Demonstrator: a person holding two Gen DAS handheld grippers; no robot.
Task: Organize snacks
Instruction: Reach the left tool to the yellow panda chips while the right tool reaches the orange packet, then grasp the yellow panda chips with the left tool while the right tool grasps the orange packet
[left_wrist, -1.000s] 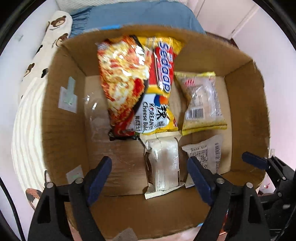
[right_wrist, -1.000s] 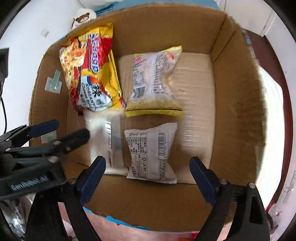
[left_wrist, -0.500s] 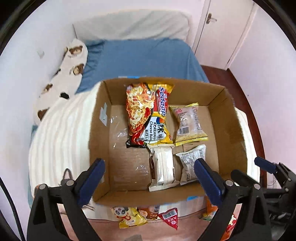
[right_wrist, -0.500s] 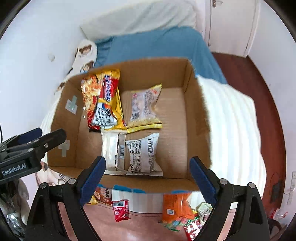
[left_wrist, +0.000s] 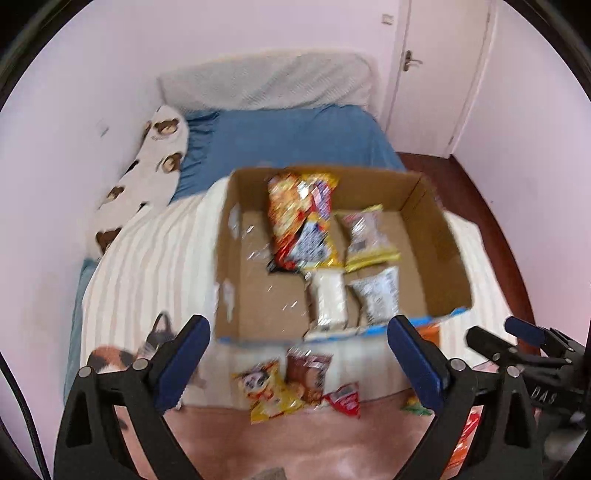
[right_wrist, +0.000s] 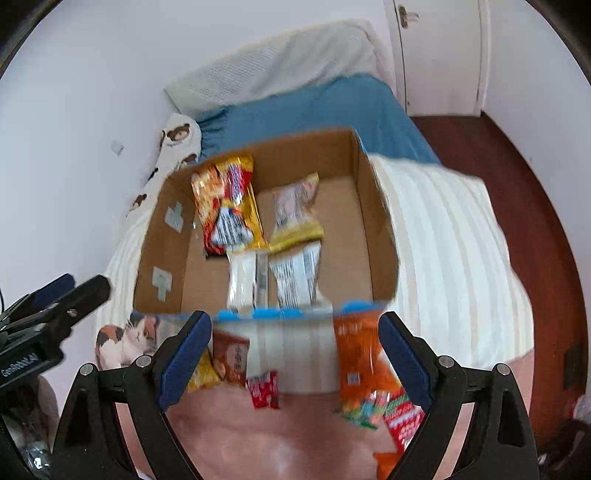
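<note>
Left gripper (left_wrist: 297, 363) wide open, nothing between the pads, jaws having just spread further; right gripper (right_wrist: 295, 356) likewise spread wide and empty. Both tilted steeply down over the near edge of the cardboard box (left_wrist: 439, 236), clear of its contents; probably positioned for the next pick from the loose snacks on the bed in front. Inside the box: four packets grouped in two rows toward centre-right, left part of the floor bare, presumably kept free for more. Noodle packet (left_wrist: 303, 221) at the back, long axis running from far wall toward near wall, top end propped on the far wall. Yellow-edged packet (left_wrist: 367, 236) just beside it, same orientation. White packet (left_wrist: 328, 299) and barcode packet (left_wrist: 378, 295) in the near row, side by side, long axes also front to back. Outside, unsorted: yellow cartoon packet (left_wrist: 267, 389), brown packet (left_wrist: 306, 374), small red packet (right_wrist: 263, 389), orange bag (right_wrist: 360, 354) leaning at the box's near wall. Considerable motion blur; printing illegible.
</note>
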